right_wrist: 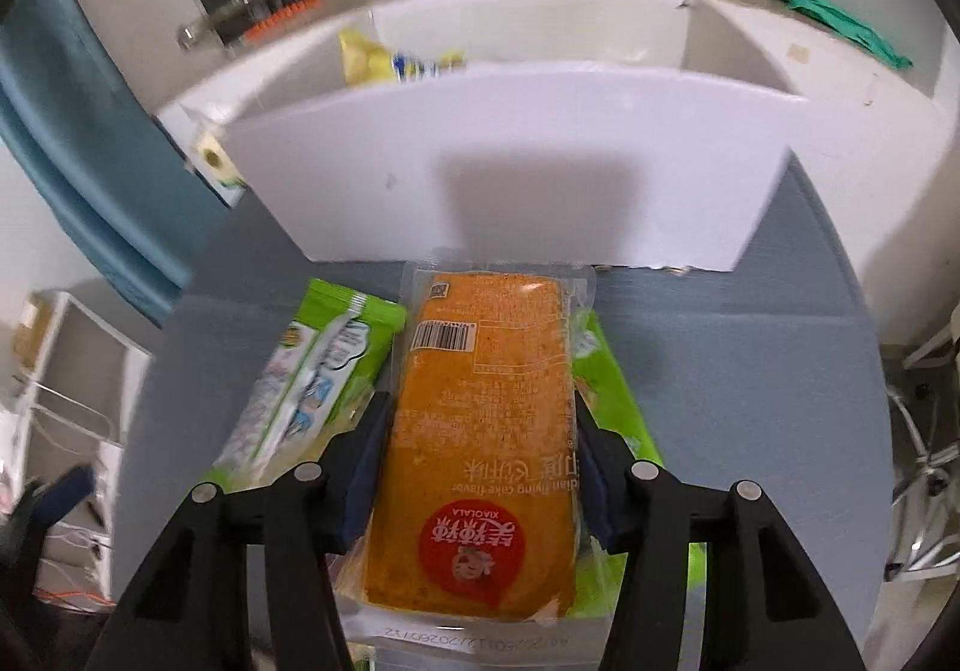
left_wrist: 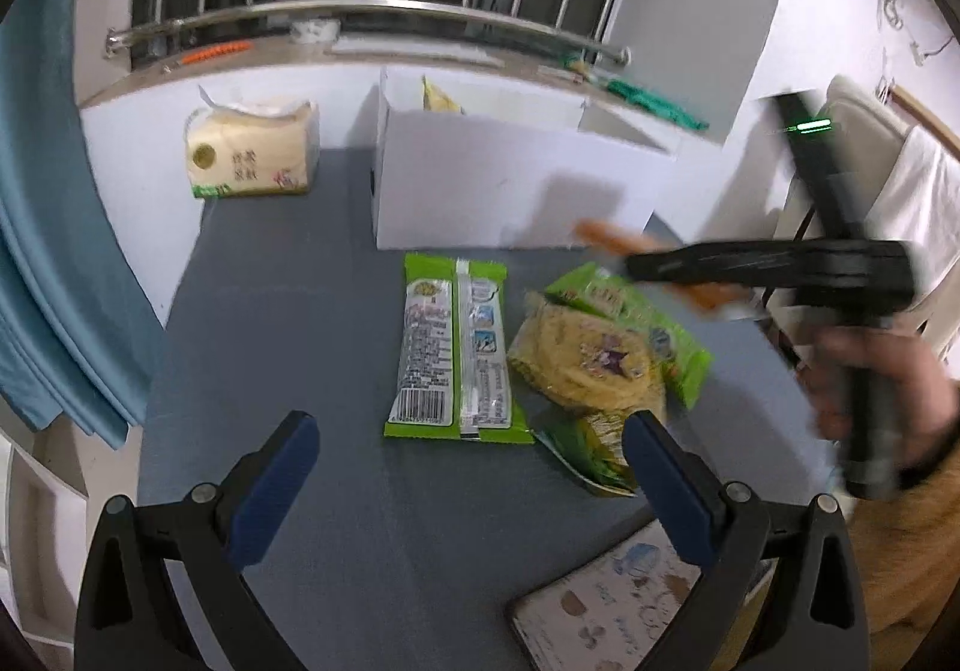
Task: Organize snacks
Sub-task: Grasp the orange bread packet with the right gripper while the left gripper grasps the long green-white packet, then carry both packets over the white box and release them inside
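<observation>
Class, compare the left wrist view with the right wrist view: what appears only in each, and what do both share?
Only the left wrist view shows the open left gripper, the noodle packet and a phone.

Only the right wrist view shows the orange packet's barcode and red logo, clamped in the right gripper.

Both show the white box, the flat green packet, the tissue pack and the grey table.

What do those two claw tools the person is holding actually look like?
Each is black plastic with two angled fingers, silver rivets at the joints and dark blue pads inside. The right gripper, seen from the left gripper, has a pistol-style handle, a small green light, and a bare hand with a brownish sleeve.
</observation>
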A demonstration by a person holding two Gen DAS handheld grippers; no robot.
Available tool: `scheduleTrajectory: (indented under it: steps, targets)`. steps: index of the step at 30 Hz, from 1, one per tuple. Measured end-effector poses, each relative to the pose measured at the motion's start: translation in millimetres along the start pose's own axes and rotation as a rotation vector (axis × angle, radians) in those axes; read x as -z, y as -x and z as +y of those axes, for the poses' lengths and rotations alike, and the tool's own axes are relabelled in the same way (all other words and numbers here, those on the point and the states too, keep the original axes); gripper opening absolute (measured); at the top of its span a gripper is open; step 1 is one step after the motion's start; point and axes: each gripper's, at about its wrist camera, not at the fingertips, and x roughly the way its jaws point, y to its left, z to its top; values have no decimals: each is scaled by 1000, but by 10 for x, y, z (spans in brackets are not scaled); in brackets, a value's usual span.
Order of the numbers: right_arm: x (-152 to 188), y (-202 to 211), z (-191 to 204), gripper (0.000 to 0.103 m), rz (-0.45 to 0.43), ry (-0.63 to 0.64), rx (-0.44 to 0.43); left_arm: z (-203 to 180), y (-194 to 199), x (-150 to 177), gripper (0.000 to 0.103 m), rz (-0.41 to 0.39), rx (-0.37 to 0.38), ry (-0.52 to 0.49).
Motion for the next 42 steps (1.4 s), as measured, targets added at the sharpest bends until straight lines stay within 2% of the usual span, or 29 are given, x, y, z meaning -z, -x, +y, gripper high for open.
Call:
scheduleTrajectory:
  steps: [2,9,13,19,21,22,23,24,26,29,36,42]
  targets:
    - [91,243,-83,59,-38,-15,-36,5,-199,-48,103,54,-10,-31]
    - [391,799,-251,59,-131,-55,-58,-47,-784,-170,103,177,-82,-125]
    - [494,857,-292,59,-140,-64,-50,-87,-1107,-207,103,234,-153,-163]
    - [563,876,-323,59,-141,-61,-47,-103,-1297,-359,103,235,-153,-128]
    - [561,873,-317,59,-142,-59,-49,-108,-1295,-362,101,225,-148,-142]
    - [568,879,-313,59,-145,-57,-51,-110,-1273,-357,94,219,-143,-147]
    - [570,881,-305,59,-146,-51,-54,-104,-1219,-363,66,204,-142,-149]
    - [568,873,-283,59,-145,-41,-54,-79,-1174,-378,60,191,-144,-146]
    - [579,851,-269,59,-141,-36,-55,12,-1079,-378,59,204,-117,-108]
    - [582,820,-239,59,-138,-34,-70,109,-869,-346,59,168,-92,-76]
    - [506,768,-190,59,-153,-30,-92,66,-159,-481,59,-10,-17,-41]
    - [190,868,-190,59,-215,-4,-97,-121,278,-875,60,-147,49,-53]
